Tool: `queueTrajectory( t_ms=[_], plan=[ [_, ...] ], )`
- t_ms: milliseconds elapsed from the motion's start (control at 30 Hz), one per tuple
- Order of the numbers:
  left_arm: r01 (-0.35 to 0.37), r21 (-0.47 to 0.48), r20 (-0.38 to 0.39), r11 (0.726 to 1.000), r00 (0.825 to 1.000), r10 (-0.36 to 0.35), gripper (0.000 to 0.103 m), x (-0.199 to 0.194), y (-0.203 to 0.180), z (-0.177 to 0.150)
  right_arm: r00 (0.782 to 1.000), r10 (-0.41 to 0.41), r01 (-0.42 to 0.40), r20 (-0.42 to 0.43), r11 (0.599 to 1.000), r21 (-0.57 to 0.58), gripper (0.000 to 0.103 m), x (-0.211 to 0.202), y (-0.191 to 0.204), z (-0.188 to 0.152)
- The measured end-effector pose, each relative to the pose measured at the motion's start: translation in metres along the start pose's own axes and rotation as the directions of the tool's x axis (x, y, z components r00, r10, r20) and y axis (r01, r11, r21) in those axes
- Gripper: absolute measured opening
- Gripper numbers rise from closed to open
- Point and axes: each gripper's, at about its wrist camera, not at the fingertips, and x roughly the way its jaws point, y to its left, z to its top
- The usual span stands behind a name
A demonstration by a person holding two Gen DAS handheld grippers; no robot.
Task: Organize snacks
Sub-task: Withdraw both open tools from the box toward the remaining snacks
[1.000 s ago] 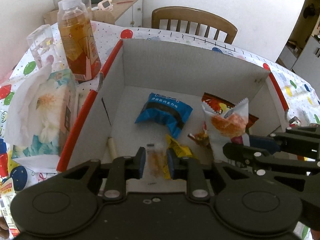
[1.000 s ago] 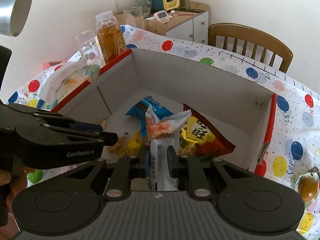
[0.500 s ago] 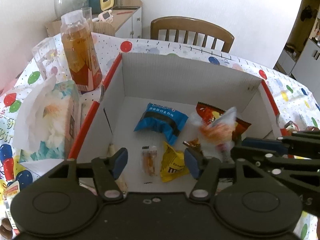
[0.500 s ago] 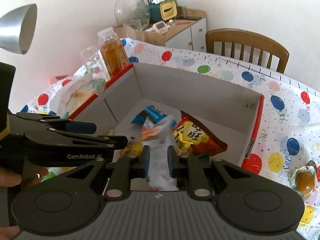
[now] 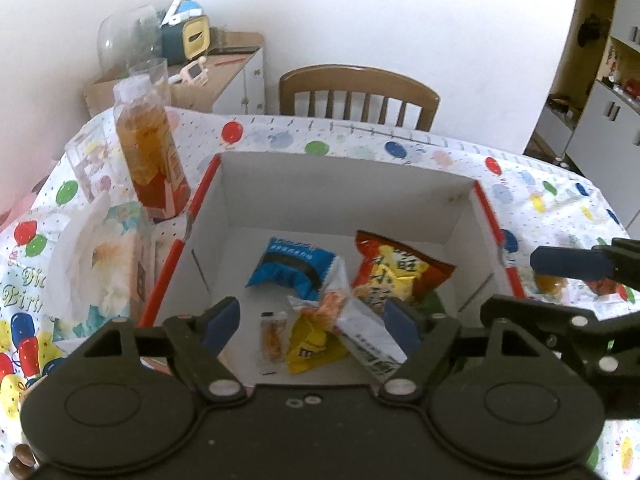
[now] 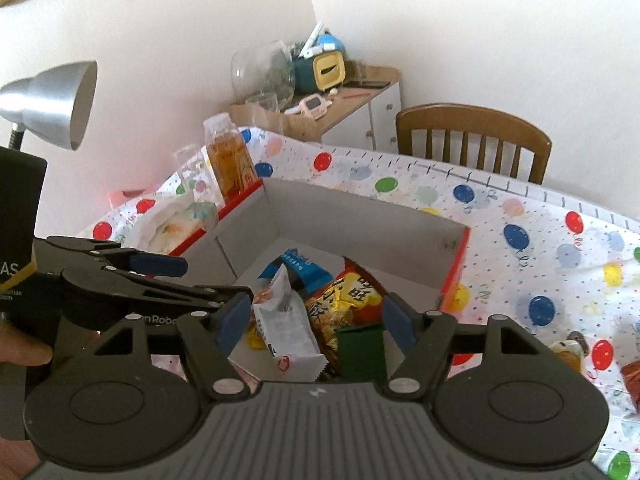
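A white cardboard box with red edges (image 5: 352, 196) (image 6: 360, 220) sits on the balloon tablecloth and holds the snacks. Inside lie a blue packet (image 5: 294, 266) (image 6: 298, 266), a red-and-yellow chip bag (image 5: 396, 272) (image 6: 348, 300), a white packet with an orange picture (image 5: 360, 332) (image 6: 286, 330), a yellow candy bag (image 5: 312, 344) and a small clear-wrapped snack (image 5: 272, 334). A dark green pack (image 6: 360, 350) shows in the right wrist view. My left gripper (image 5: 312, 320) is open and empty above the box's near edge. My right gripper (image 6: 314, 320) is open and empty above the box.
An orange drink bottle (image 5: 150, 156) (image 6: 230, 160), a clear cup (image 5: 86, 164) and a tissue pack (image 5: 100, 264) stand left of the box. A wooden chair (image 5: 360, 96) is behind the table. Loose wrapped snacks (image 6: 568, 354) lie on the cloth at right. A desk lamp (image 6: 52, 108) stands at left.
My left gripper let go of the small clear snack and opened. My right gripper opened and dropped the white packet into the box. Both grippers rose and pulled back.
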Motion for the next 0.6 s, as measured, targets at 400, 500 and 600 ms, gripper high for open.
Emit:
queueTrajectory(
  t_ms=[400,500,600],
  plan=[
    [0.055,0.051,0.064,0.997,0.996,-0.058,0.087,-0.029,-0.035,0.004,0.996,-0.027,0.020,0.082,0.996,0.084,0.083,-0.055,-0.035,-0.009],
    [0.067,0.077,0.085,0.995,0.994,-0.073,0.090,-0.034,-0.048,0.004,0.994,-0.050,0.041,0.102,0.995,0.089,0.083,-0.071,-0.045,-0.016],
    [0.088,0.094,0.100,0.992,0.990,-0.097,0.094,-0.037,-0.062,0.005,0.992,-0.075,0.064,0.106,0.992,0.106,0.088,-0.085,-0.057,-0.027]
  ],
)
